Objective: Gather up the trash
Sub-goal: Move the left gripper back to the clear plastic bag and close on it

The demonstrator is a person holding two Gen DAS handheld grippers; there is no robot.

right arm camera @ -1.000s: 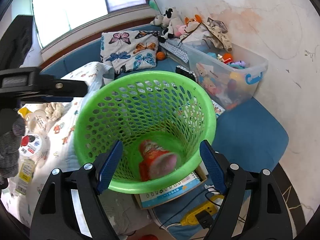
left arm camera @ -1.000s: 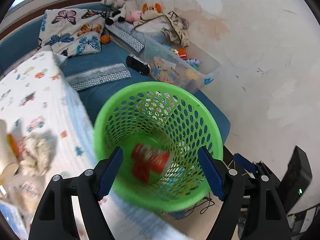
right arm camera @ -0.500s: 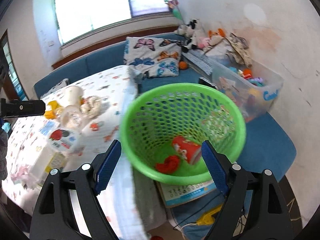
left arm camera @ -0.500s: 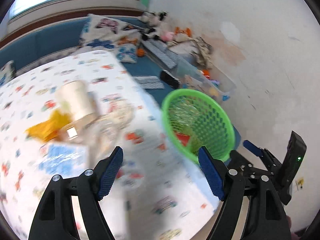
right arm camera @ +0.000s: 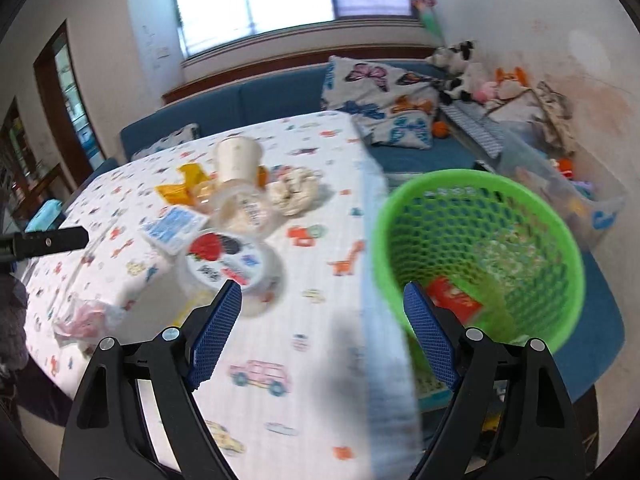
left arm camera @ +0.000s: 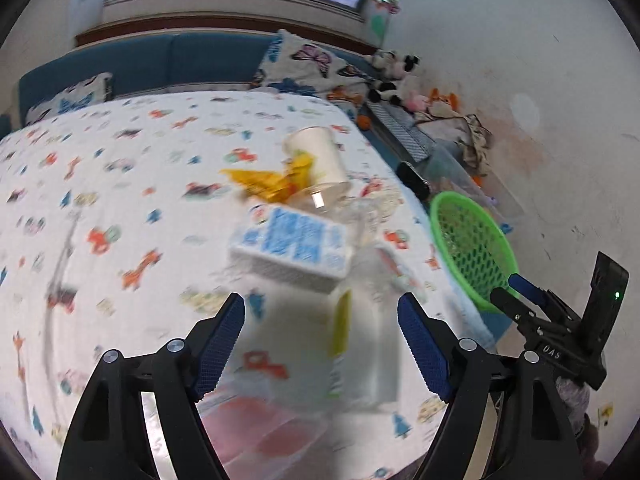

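Note:
A green mesh basket (right arm camera: 476,248) stands beside the table's right edge and holds a red wrapper (right arm camera: 454,300); it also shows in the left wrist view (left arm camera: 472,248). Trash lies on the patterned tablecloth (left arm camera: 120,208): a blue-and-white packet (left arm camera: 292,246), a yellow wrapper (left arm camera: 268,182), a white paper cup (left arm camera: 316,156), a round lidded tub (right arm camera: 230,264), a crumpled tissue (right arm camera: 294,192), and a pink-printed plastic bag (right arm camera: 86,316). My left gripper (left arm camera: 320,340) is open and empty over the trash. My right gripper (right arm camera: 320,332) is open and empty above the table edge.
A blue sofa (right arm camera: 280,100) with butterfly pillows (right arm camera: 384,100) runs behind the table. A clear storage bin (right arm camera: 560,184) with toys and stuffed animals (right arm camera: 460,64) sits along the right wall. The right gripper shows at the left view's lower right (left arm camera: 556,324).
Both grippers swung left from over the basket toward the table. The trash pile now lies in front of the left gripper, and the basket sits to the right in both views.

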